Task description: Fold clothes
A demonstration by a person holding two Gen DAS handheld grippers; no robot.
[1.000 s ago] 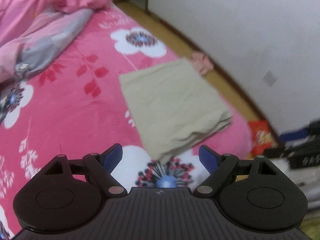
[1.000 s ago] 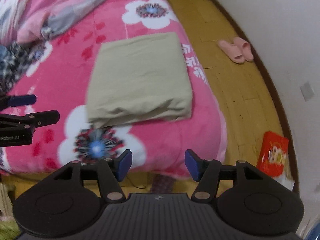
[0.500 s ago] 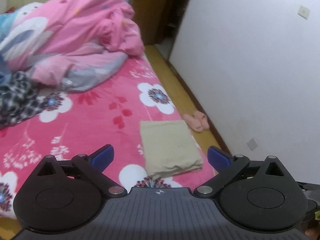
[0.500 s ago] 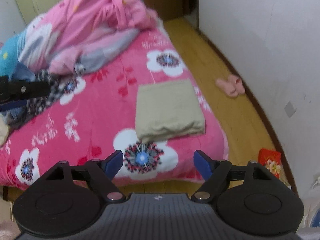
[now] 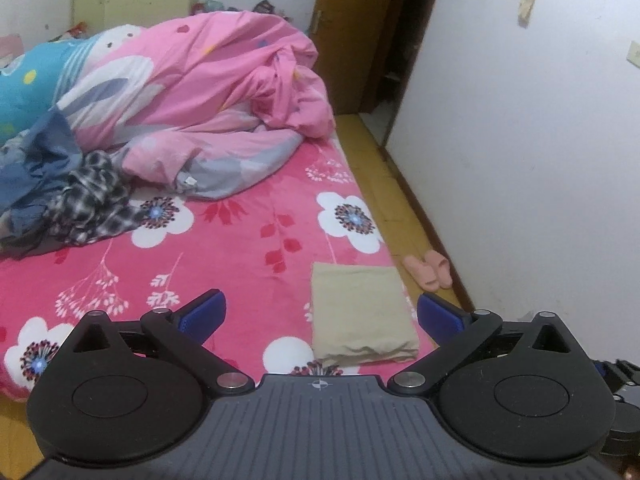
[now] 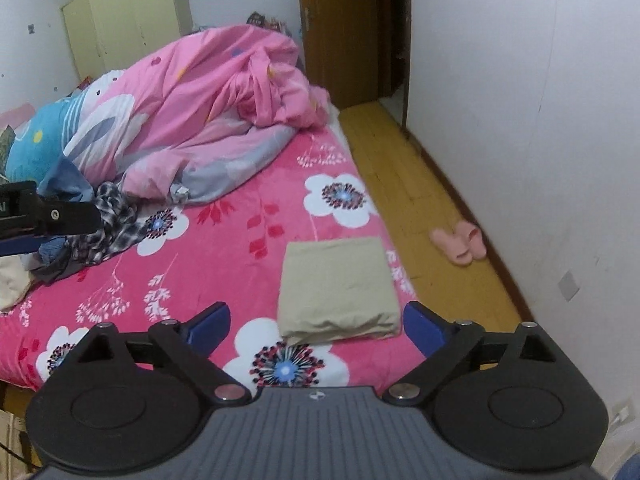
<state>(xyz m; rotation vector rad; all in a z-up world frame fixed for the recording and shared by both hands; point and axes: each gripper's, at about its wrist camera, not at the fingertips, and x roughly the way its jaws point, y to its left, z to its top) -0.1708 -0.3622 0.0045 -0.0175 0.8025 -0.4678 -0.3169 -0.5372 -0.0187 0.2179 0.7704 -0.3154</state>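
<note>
A folded beige garment (image 5: 360,314) lies flat on the pink flowered bed (image 5: 224,256) near its right front corner; it also shows in the right wrist view (image 6: 336,288). My left gripper (image 5: 320,314) is open and empty, held back from the bed and above it. My right gripper (image 6: 316,322) is open and empty, also back from the bed edge. A heap of unfolded clothes, checked and denim (image 5: 80,200), lies at the bed's left; it shows in the right wrist view (image 6: 108,220) too. The left gripper's side (image 6: 40,216) appears at the left edge of the right wrist view.
A pink crumpled duvet (image 5: 200,96) fills the bed's far end. Pink slippers (image 5: 428,272) sit on the wooden floor strip (image 6: 400,184) between the bed and the white wall (image 5: 540,160). A brown door (image 6: 340,32) stands at the back. A pale wardrobe (image 6: 128,24) is at the far left.
Both grippers have pulled up and back from the folded beige garment, which now looks small and far. Both jaws have opened wider. The garment has not moved.
</note>
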